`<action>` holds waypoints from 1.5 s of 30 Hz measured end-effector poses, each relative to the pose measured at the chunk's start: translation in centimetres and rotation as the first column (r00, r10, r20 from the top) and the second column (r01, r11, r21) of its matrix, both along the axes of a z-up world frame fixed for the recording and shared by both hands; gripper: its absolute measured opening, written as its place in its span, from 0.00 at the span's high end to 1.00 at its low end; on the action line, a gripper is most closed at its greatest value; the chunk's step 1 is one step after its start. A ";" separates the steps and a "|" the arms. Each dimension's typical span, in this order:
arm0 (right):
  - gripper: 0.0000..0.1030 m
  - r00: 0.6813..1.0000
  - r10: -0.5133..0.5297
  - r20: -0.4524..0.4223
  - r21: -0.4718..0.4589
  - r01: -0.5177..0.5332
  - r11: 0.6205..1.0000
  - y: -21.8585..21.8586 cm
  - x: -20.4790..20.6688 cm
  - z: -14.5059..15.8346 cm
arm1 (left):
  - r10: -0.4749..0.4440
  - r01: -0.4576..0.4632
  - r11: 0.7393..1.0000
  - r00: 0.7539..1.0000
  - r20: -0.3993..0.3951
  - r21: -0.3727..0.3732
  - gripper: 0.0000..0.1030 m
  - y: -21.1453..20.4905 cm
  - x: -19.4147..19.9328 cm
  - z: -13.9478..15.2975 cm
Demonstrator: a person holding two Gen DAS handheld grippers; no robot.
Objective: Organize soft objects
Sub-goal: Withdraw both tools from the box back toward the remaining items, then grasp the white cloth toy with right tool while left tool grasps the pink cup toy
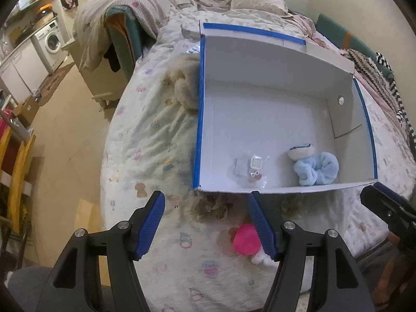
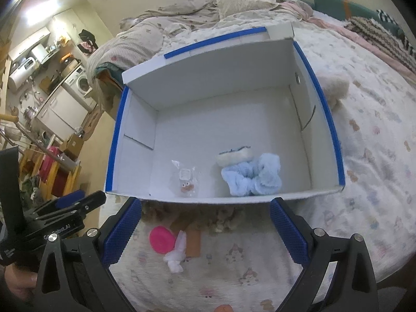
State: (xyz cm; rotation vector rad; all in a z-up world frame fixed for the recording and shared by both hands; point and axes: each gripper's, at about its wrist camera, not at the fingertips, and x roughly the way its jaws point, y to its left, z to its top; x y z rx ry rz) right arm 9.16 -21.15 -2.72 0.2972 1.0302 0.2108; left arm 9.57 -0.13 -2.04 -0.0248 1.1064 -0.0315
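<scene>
Two grippers hang over the bed [image 1: 145,135], both with jaws standing apart and nothing between them. Going left to right in the left wrist view: the left gripper [image 1: 205,223] fills the lower middle, its pads well spread; the pink-and-white soft toy [image 1: 247,241] lies just inside its right-hand pad, low centre of the frame, its long axis running from the pink round end down-right to the white tail. The right gripper [image 2: 205,234] straddles the same toy [image 2: 166,244] in its own view, though there it sits toward the lower left, nearer the left-hand pad. I judge the left hand the closer one. Count: one white box [image 1: 205,119] with blue-taped rim above; inside it one clear packet [image 1: 249,171] and one blue scrunchie [image 1: 316,169]; one toy outside.
</scene>
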 end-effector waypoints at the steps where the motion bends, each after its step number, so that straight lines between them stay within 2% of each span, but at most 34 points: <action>1: 0.00 1.000 -0.004 -0.002 0.005 0.004 1.000 0.0 -0.2 -0.4 | 0.000 0.000 1.000 1.000 0.000 -0.006 0.38 0.2 -0.1 -0.3; 8: 0.00 1.000 0.002 -0.008 -0.002 -0.002 1.000 0.2 -0.7 -2.4 | 0.018 -0.018 0.999 1.000 0.009 -0.035 0.38 1.3 -0.9 -2.1; 10: 0.00 1.000 -0.027 -0.014 -0.040 0.026 0.999 0.2 -0.8 -3.0 | 0.025 -0.026 0.999 1.000 -0.006 -0.030 0.38 1.3 -0.8 -2.8; 16: 0.00 0.998 -0.052 -0.028 -0.020 0.052 0.998 -0.4 -0.7 -3.6 | 0.076 -0.076 0.997 0.997 0.015 -0.005 0.38 2.1 -0.8 -2.8; 19: 0.00 0.998 -0.048 -0.038 -0.001 0.048 0.999 -0.5 -0.7 -3.9 | 0.101 -0.101 0.995 0.995 0.020 -0.022 0.38 2.7 -0.9 -2.7; 22: 0.00 0.996 -0.037 -0.085 0.027 0.039 0.999 -0.3 -0.3 -4.9 | 0.121 -0.120 0.993 0.992 0.020 -0.017 0.38 3.2 -0.9 -2.7; 25: 0.00 0.989 0.011 -0.150 0.103 0.004 0.995 0.4 -0.1 -6.2 | 0.132 -0.132 0.991 0.991 0.014 -0.017 0.38 3.7 -0.8 -2.8; 27: 0.06 0.977 0.081 -0.196 0.193 -0.042 0.980 1.4 0.1 -7.2 | 0.133 -0.133 0.991 0.991 0.006 -0.013 0.38 3.8 -0.8 -3.1; 29: 0.12 0.959 0.158 -0.235 0.224 -0.105 0.969 3.1 0.1 -8.1 | 0.129 -0.129 0.991 0.992 -0.006 -0.015 0.38 4.0 -0.8 -3.3; 31: 0.14 0.936 0.221 -0.274 0.198 -0.170 0.965 4.9 -0.1 -9.1 | 0.123 -0.124 0.992 0.992 -0.014 -0.010 0.38 4.2 -0.9 -3.6; 33: 0.26 0.910 0.273 -0.312 0.170 -0.229 0.958 6.6 -0.4 -10.1 | 0.116 -0.116 0.993 0.993 -0.022 0.000 0.38 4.4 -1.0 -3.8; 36: 0.36 0.885 0.313 -0.345 0.144 -0.280 0.949 8.4 -0.8 -11.2 | 0.119 -0.119 0.993 0.992 -0.037 -0.001 0.38 5.1 -1.2 -4.2; 38: 0.37 0.880 0.312 -0.357 0.113 -0.291 0.950 9.0 -0.7 -11.8 | 0.131 -0.132 0.991 0.990 -0.047 -0.007 0.38 5.7 -1.3 -4.4; 40: 0.49 0.874 0.321 -0.365 0.116 -0.300 0.947 9.3 -0.5 -12.1 | 0.141 -0.142 0.990 0.989 -0.052 -0.012 0.38 6.1 -1.4 -4.5; 42: 0.67 0.872 0.325 -0.367 0.120 -0.302 0.946 9.5 -0.5 -12.3 | 0.148 -0.149 0.989 0.987 -0.058 -0.019 0.38 6.3 -1.4 -4.6; 45: 0.72 0.878 0.327 -0.351 0.131 -0.300 0.945 9.2 -0.2 -11.8 | 0.142 -0.144 0.989 0.988 -0.061 -0.022 0.38 6.0 -1.3 -4.7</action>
